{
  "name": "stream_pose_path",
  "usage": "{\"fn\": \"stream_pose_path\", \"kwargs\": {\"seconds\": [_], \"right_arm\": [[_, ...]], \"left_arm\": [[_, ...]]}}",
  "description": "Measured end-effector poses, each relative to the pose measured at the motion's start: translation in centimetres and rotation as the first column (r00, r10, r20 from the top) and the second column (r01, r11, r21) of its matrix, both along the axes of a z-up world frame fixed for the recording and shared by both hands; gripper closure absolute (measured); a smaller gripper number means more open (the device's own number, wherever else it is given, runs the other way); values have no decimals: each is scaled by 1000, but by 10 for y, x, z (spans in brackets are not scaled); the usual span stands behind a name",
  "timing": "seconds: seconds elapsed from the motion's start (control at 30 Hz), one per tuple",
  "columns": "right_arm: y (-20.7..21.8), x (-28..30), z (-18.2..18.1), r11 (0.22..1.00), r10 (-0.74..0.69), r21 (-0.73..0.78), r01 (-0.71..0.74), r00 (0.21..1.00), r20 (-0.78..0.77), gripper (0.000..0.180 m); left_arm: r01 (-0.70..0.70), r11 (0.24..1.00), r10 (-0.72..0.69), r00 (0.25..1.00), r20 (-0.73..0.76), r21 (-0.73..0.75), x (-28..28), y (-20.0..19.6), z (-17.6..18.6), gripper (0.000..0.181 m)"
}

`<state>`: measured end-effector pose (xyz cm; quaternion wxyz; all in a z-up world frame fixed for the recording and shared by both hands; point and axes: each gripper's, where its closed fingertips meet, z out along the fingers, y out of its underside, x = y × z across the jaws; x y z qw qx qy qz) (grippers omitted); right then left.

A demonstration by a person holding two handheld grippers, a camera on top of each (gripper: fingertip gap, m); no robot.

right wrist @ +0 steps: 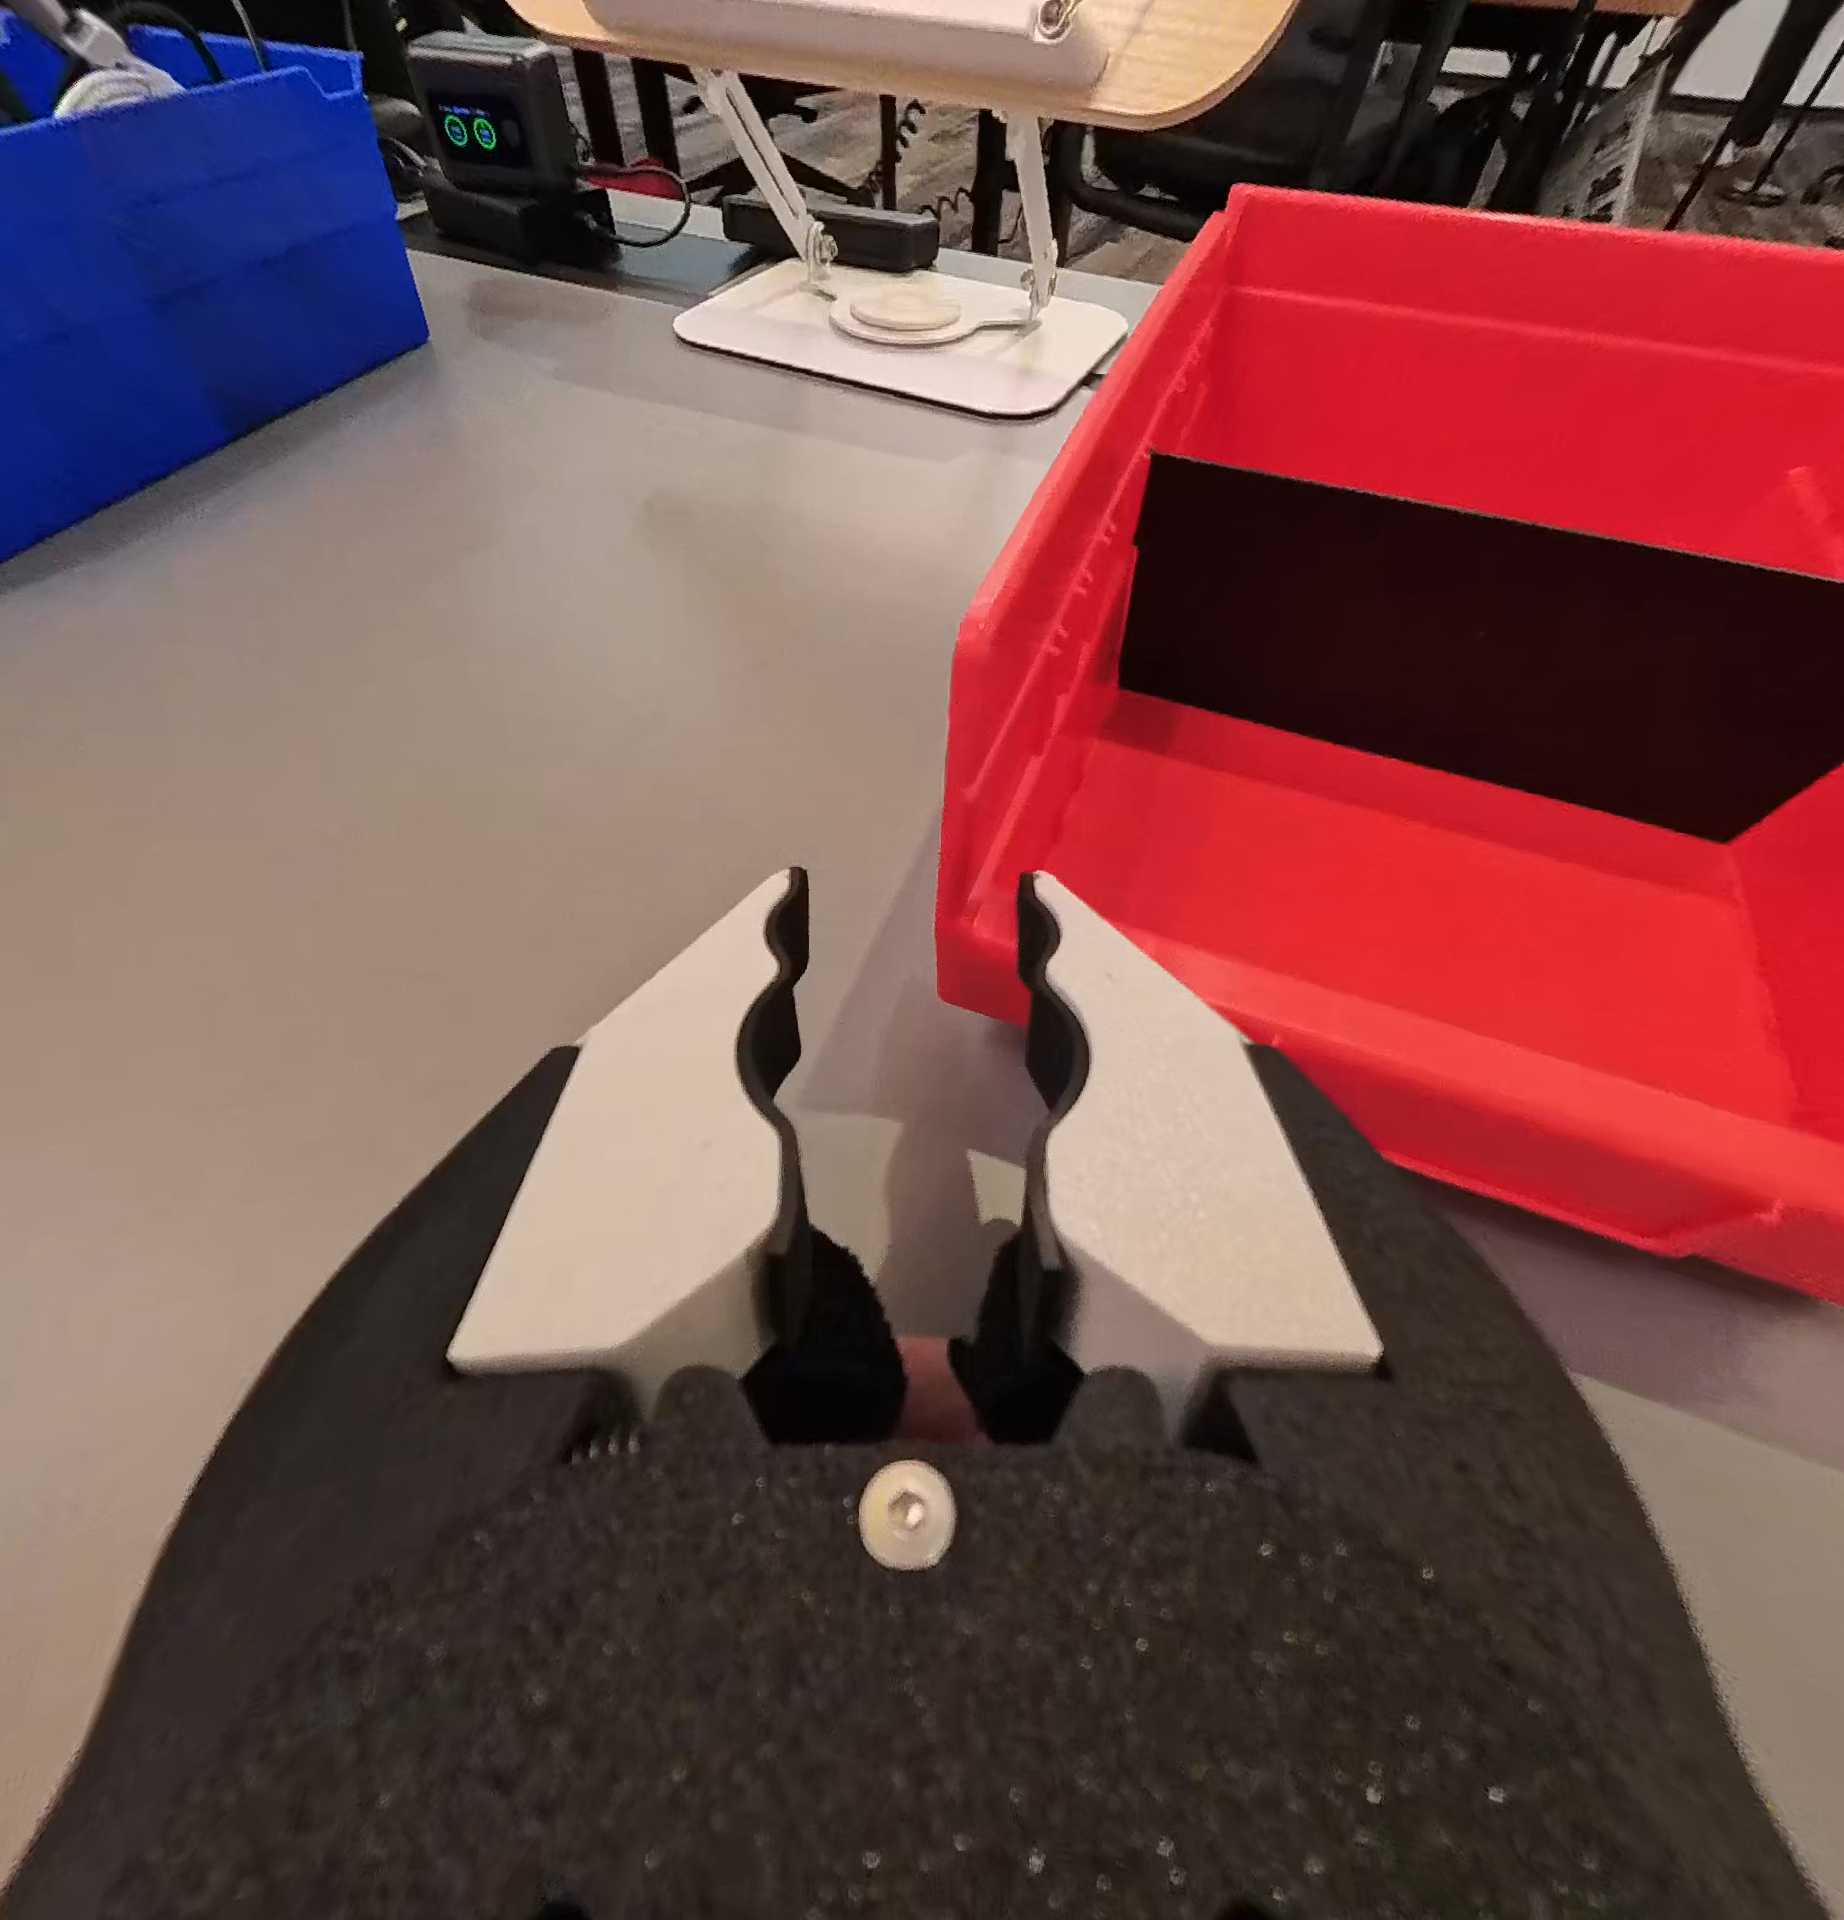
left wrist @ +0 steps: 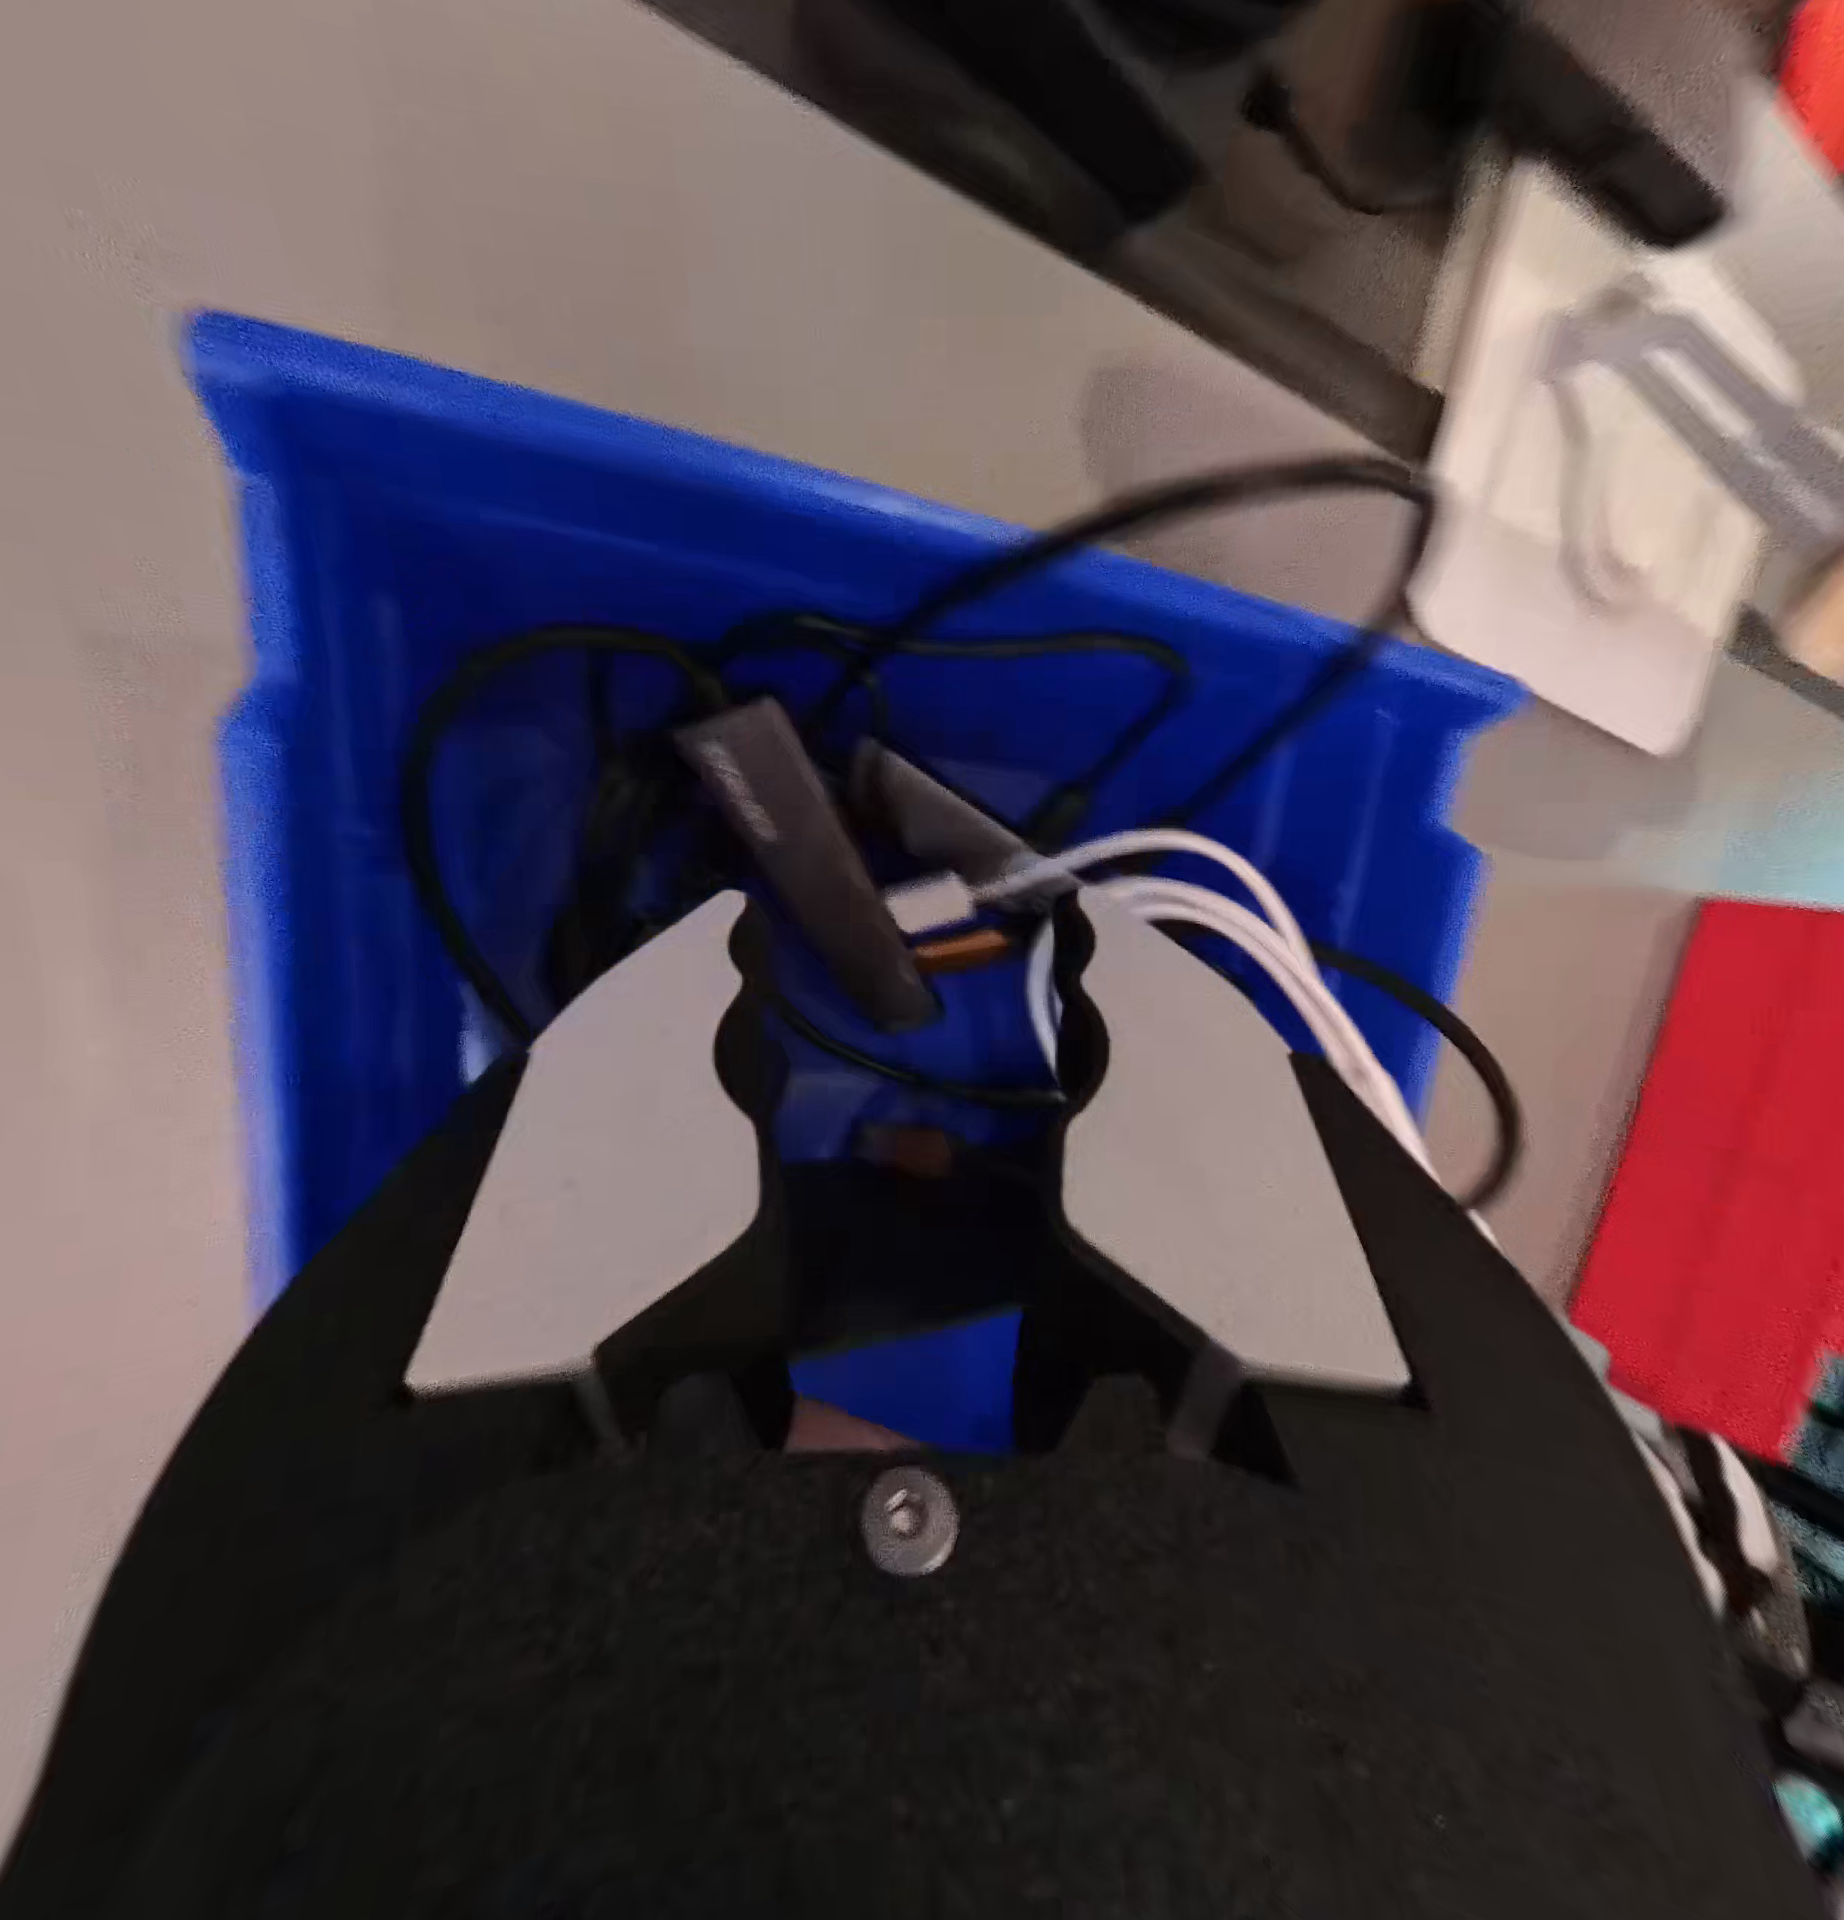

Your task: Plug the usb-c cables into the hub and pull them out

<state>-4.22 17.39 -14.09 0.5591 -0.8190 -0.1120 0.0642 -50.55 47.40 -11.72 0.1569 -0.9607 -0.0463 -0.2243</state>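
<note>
In the left wrist view I look down into a blue bin. A dark grey hub lies in it among looped black cables and white cables. A white plug lies against the hub's side; I cannot tell if it is seated. My left gripper is open just above the bin, its tips either side of the hub's near end and not touching it. My right gripper is open and empty over the grey table, by the near left corner of a red bin.
The red bin holds only a black divider and also shows in the left wrist view. A white stand base sits at the table's back. The blue bin is far left. A second dark adapter lies beside the hub. Spacing between my two grippers at the tips: around 55 cm.
</note>
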Motion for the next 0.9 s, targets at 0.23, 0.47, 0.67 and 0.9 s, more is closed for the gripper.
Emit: {"fn": "stream_pose_path", "kwargs": {"seconds": [0.23, 0.47, 0.67, 0.9], "right_arm": [[-3, 7, 2, 1000, -8, -8, 8, 997, -71, 140], [-6, 12, 2, 1000, -14, -10, 13, 996, -90, 140], [-6, 13, 2, 1000, -20, -10, 20, 996, -92, 140], [-7, 4, 3, 1000, -2, 7, 2, 1000, -27, 140]], "left_arm": [[22, 992, -49, 974, -220, -125, -6, 11, -42, 128], [-19, 994, -8, 971, -239, -110, -12, 11, -53, 152], [-15, 1000, 13, 973, -231, -3, -16, 8, -38, 154], [69, 958, 23, 949, -315, 279, -15, 8, 34, 155]]}}
